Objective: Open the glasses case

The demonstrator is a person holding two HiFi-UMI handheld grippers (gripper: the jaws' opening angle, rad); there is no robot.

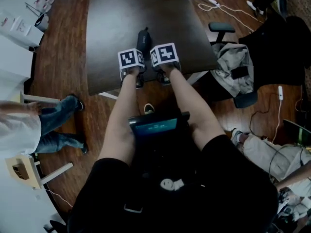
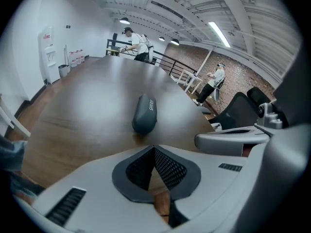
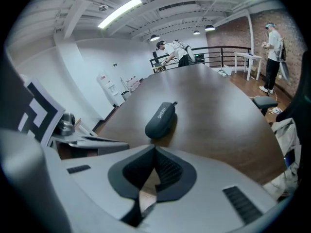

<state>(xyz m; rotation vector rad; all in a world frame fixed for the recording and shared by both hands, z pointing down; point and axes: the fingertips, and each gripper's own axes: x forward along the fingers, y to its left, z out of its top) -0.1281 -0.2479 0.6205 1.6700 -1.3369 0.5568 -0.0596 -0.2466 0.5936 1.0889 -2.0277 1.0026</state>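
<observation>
One glasses case (image 2: pixel 144 113), closed, lettered "SHERY"

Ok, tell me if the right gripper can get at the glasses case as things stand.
Probably yes. The glasses case lies on the table just ahead of the right gripper, with nothing between them. Its jaws are shut, so they must open first.

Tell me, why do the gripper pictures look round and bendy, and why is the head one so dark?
Left gripper view and right gripper view: a wide-angle lens bows the table and leaves black corners; ceiling lights put a pale sheen on the wood. Head view: dim all over, so the glasses case nearly melts into the dark table.
</observation>
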